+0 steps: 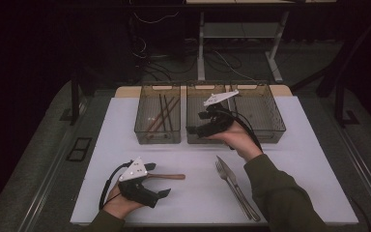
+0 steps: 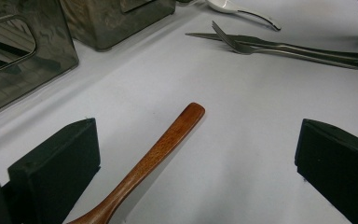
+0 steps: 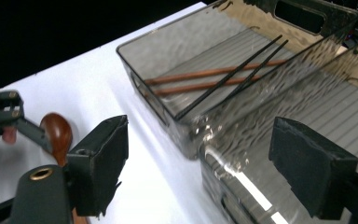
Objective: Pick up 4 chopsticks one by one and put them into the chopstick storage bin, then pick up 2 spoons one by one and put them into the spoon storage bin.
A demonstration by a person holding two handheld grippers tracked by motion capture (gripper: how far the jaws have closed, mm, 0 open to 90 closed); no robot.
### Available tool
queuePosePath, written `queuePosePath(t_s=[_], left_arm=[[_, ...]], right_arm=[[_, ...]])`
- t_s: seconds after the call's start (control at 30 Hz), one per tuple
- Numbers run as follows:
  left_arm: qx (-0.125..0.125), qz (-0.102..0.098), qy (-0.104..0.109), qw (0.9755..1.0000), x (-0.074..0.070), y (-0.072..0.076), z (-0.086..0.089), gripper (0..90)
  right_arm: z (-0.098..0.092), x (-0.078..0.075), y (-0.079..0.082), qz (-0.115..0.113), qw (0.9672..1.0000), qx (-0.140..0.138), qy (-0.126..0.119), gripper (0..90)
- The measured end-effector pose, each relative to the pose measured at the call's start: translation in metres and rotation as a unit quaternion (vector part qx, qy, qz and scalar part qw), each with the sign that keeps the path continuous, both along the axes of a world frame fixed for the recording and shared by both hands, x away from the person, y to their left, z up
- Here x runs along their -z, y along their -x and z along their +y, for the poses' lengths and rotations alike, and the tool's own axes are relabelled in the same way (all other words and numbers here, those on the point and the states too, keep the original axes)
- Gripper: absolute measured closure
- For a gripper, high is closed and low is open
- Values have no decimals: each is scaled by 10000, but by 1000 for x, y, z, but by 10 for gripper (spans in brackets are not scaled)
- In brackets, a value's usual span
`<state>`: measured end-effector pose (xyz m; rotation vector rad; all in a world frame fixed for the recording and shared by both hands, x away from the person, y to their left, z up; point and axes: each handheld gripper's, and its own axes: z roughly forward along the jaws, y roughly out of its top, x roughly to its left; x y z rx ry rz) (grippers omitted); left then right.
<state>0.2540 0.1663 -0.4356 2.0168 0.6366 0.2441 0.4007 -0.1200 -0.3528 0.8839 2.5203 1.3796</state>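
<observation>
Currently we sort cutlery on the tabletop (image 1: pixel 125 116). Our left tool (image 1: pixel 160 193) stands open astride the wooden spoon (image 2: pixel 149 158) lying flat; right tool (image 1: pixel 193 130), open and empty, hovers over the middle bin (image 1: pixel 193 141). We centre on the handle before closing.

Three bins (image 1: pixel 157 137) stand side by side at the table's (image 1: pixel 294 159) far edge; chopsticks (image 1: pixel 163 116) lie in the left one. Nearer, a spoon (image 1: pixel 166 176) lies left, fork (image 1: pixel 224 173) and knife (image 1: pixel 239 191) right.

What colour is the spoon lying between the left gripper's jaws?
The wooden spoon is reddish brown, clearest in the left gripper view.
</observation>
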Motion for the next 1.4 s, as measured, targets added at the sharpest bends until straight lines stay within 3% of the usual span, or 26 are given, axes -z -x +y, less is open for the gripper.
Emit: queuePosePath(t_s=[0.87,1.0,1.13,1.4], left_arm=[[-35,20,-33,10000,1,0,1,0],[-27,5,-48,10000,0,0,1,0],[-21,7,20,10000,-1,0,1,0],[-34,-7,18,10000,-2,0,1,0]], right_arm=[[-53,24,57,-109,9997,28,-197,179],[-67,30,69,-110,9994,122,-311,178],[-80,36,80,-200,9994,230,-146,178],[-110,48,98,-203,9984,448,-293,178]])
